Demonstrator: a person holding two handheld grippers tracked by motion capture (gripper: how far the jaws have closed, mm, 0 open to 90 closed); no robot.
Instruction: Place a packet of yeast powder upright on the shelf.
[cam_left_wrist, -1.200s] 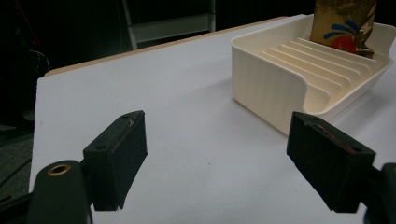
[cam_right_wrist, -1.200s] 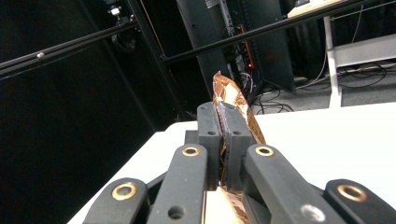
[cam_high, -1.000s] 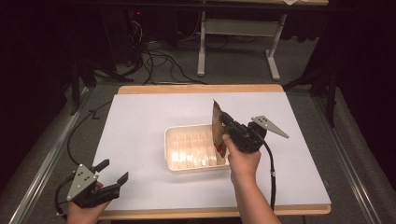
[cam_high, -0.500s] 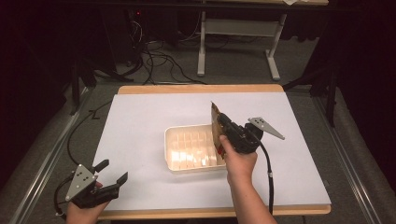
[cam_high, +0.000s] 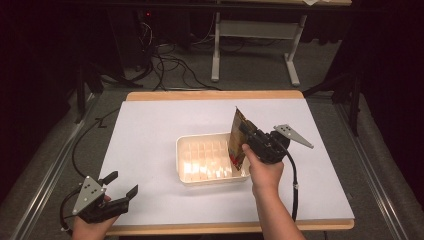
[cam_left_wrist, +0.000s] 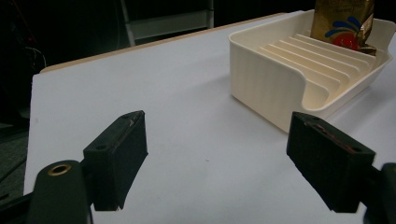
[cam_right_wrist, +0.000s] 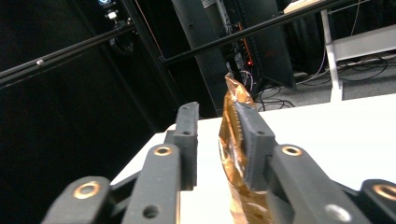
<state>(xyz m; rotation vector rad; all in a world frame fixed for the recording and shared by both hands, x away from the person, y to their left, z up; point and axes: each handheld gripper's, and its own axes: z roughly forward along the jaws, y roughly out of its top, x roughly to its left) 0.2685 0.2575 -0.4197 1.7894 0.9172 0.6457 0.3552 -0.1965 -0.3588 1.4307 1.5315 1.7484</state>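
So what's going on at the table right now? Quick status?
Right gripper jaws just opened, gold packet between them, standing in the cream tray. Left gripper open, idle at table edge. Nothing in the way.

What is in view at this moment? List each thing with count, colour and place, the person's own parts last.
Ribbed plastic tray: one, cream, middle of the table.
Foil snack packet: one, gold with red print, standing on edge at the tray's right end, between the right gripper's jaws.
Table: one, white top with wooden edge.
Cables: several, black, on the floor behind the table.
Metal stand: one, light grey, on the floor behind.
Left gripper: one, black, open, near-left corner.
Right gripper: one, black, jaws just opening beside the packet.
Hands: two, holding the grippers.
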